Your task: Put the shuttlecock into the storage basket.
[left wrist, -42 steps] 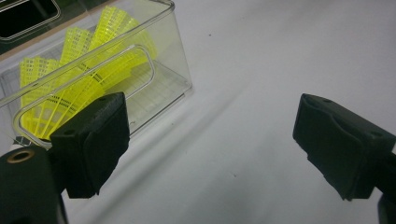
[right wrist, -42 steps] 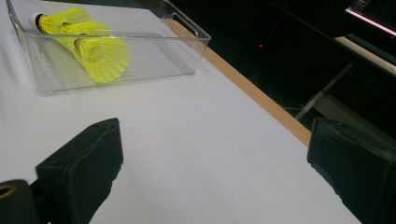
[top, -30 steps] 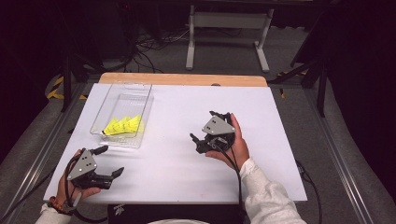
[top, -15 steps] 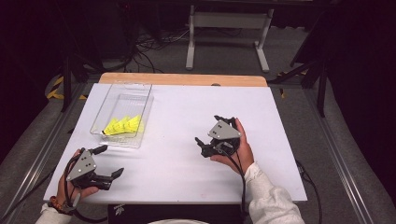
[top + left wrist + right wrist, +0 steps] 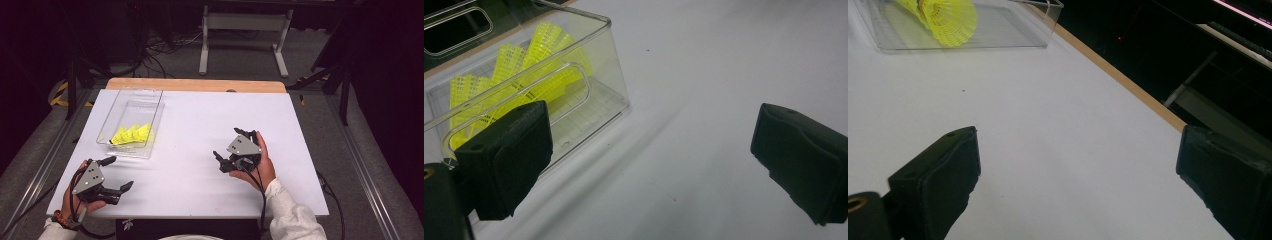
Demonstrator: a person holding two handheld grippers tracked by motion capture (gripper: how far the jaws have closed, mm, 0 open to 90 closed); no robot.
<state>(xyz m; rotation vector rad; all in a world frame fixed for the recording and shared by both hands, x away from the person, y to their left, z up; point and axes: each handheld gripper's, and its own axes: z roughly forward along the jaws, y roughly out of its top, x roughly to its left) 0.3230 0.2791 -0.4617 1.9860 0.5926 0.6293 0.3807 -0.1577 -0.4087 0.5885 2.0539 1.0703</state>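
A clear plastic bin (image 5: 152, 107) stands on the left part of the white table and holds several yellow shuttlecocks (image 5: 132, 134). My left gripper (image 5: 118, 173) rests open near the table's front left corner, just in front of the bin, with nothing between its jaws. Its own view shows the bin's near corner (image 5: 616, 85) and the yellow shuttlecocks (image 5: 544, 75) close behind the left jaw. My right gripper (image 5: 229, 146) is open and empty over the table's right middle. It faces left toward the bin (image 5: 998, 35) and a shuttlecock (image 5: 948, 15) far off.
The white tabletop (image 5: 200, 120) has a wooden strip (image 5: 200, 85) along its far edge. Beyond it are a dark floor with cables and a grey metal stand (image 5: 242, 30). Metal rails (image 5: 360, 165) run along both sides of the table.
My right gripper has drifted a little toward the table's near edge. The left gripper has barely moved. Both stay open.
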